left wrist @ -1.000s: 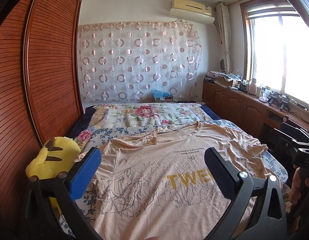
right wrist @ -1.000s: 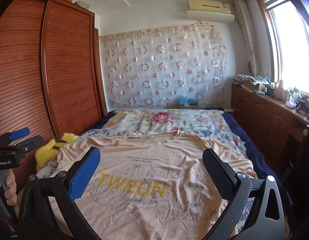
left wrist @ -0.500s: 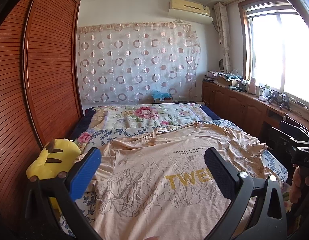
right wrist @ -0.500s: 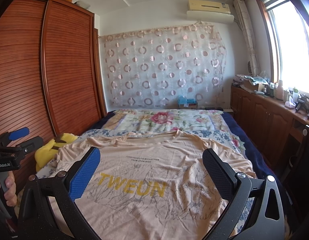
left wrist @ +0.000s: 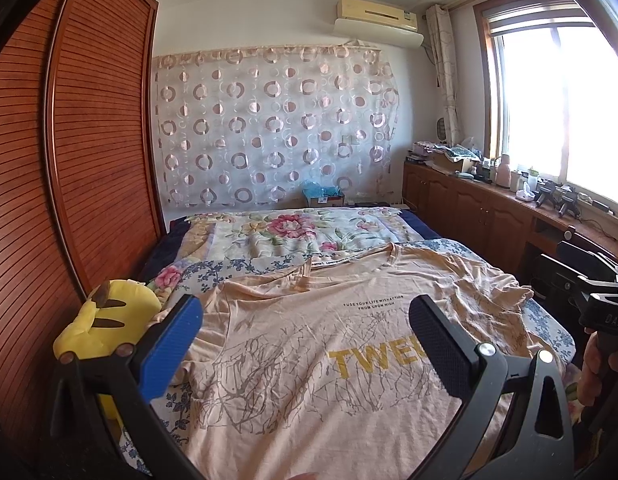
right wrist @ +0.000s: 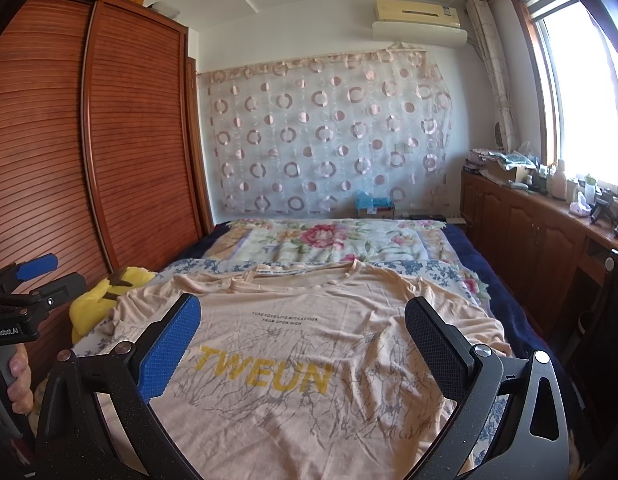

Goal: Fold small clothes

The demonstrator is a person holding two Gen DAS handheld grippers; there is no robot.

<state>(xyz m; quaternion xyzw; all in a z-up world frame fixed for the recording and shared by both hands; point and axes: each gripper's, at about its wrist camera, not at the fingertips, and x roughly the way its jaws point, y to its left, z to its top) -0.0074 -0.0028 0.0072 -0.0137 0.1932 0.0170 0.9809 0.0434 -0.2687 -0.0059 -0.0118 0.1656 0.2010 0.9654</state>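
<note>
A peach T-shirt (left wrist: 309, 360) with yellow "TWEUN" lettering lies spread flat, front up, on the bed, neck toward the far end. It also shows in the right wrist view (right wrist: 309, 360). My left gripper (left wrist: 305, 340) is open and empty, held above the shirt's left half. My right gripper (right wrist: 301, 340) is open and empty, held above the shirt's middle near its hem. Each gripper shows at the edge of the other's view, the left (right wrist: 21, 300) and the right (left wrist: 597, 300).
A yellow plush toy (left wrist: 105, 320) lies at the bed's left edge beside the wooden wardrobe (left wrist: 69, 160). A floral quilt (left wrist: 293, 236) covers the far end of the bed. A wooden cabinet (left wrist: 489, 208) with clutter runs under the window on the right.
Both grippers have stayed nearly still, the left view tilting only slightly. The shirt has not moved.
</note>
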